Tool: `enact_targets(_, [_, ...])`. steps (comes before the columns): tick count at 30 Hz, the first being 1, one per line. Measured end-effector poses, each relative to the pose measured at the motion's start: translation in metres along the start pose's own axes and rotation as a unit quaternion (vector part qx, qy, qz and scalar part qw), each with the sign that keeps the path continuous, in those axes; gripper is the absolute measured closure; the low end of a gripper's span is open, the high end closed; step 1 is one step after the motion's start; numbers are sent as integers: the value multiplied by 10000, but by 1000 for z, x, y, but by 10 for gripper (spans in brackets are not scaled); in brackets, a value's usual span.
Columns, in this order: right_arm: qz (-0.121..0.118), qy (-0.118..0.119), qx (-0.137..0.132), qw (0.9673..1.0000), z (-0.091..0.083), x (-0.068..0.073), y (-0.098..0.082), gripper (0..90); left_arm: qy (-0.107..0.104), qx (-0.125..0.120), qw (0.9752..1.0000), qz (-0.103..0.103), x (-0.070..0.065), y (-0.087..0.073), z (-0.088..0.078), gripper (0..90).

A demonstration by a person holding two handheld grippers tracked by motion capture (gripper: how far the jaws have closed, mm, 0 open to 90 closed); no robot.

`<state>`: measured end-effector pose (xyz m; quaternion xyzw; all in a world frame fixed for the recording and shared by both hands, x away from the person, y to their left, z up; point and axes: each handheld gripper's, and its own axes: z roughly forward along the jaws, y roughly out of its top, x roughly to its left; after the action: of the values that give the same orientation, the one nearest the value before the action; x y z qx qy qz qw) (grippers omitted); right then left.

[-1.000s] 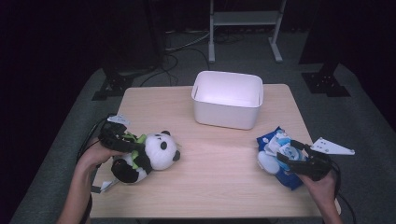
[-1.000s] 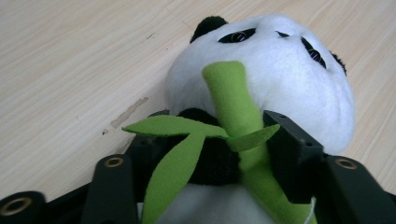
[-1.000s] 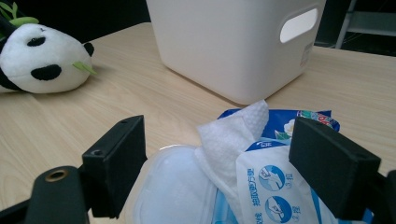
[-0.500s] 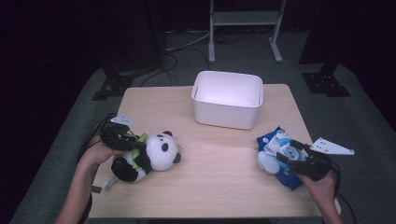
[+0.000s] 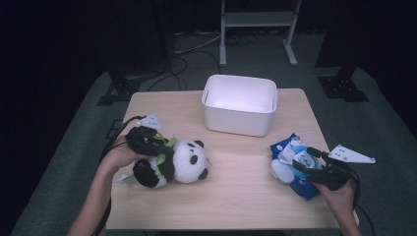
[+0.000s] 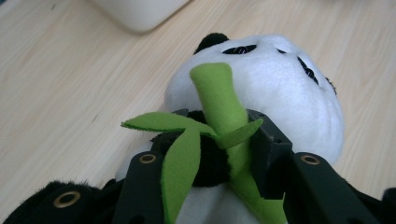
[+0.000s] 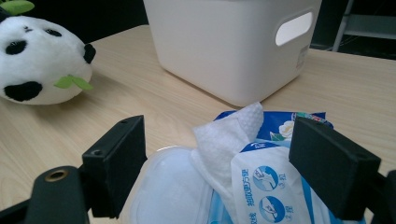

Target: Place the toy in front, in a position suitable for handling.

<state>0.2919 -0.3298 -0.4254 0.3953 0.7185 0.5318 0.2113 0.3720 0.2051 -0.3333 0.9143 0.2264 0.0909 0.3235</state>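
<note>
left tool [image 5: 156, 146] pinches the panda [image 5: 184, 162] by its bamboo stalk [image 6: 223, 100] to lift it; right tool [image 5: 304, 164], spread, straddles the wipes pack [image 7: 261, 186] at 4 o'clock.

The desk [image 5: 236, 196] is pale wood-look board with fine straight grain and a smooth, matt finish. On its left, the panda plush [image 6: 280, 88] is soft, short-piled cloth, white and black, carrying a bamboo sprig [image 6: 219, 102] of flat green felt. The left claw [image 6: 210, 154] is matt black plastic with brass-coloured rivets. At the far middle, the storage bin [image 7: 224, 46] is smooth white plastic with a dull sheen. On the right, the wet-wipe pack [image 7: 275, 186] is glossy printed film, and its protruding wipe [image 7: 229, 130] is dimpled white nonwoven cloth
</note>
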Motion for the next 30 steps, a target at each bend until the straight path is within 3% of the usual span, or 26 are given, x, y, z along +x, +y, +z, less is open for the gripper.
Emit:
enact_targets(6, [31,-14,-40,10000,-2,-1,0,175,-257,-84,9991,313,-22,32,20,613])
enact_targets(10, [29,-8,-40,10000,-3,-2,0,175,-505,-117,9976,466,-40,53,42,613])
enact_targets(22, [60,-37,-53,10000,-4,-3,-1,175,-752,-130,9952,617,-68,80,81,612])
enact_targets(30, [49,-54,-43,10000,-4,-4,-2,174,-804,-5,9950,589,-83,81,102,604])
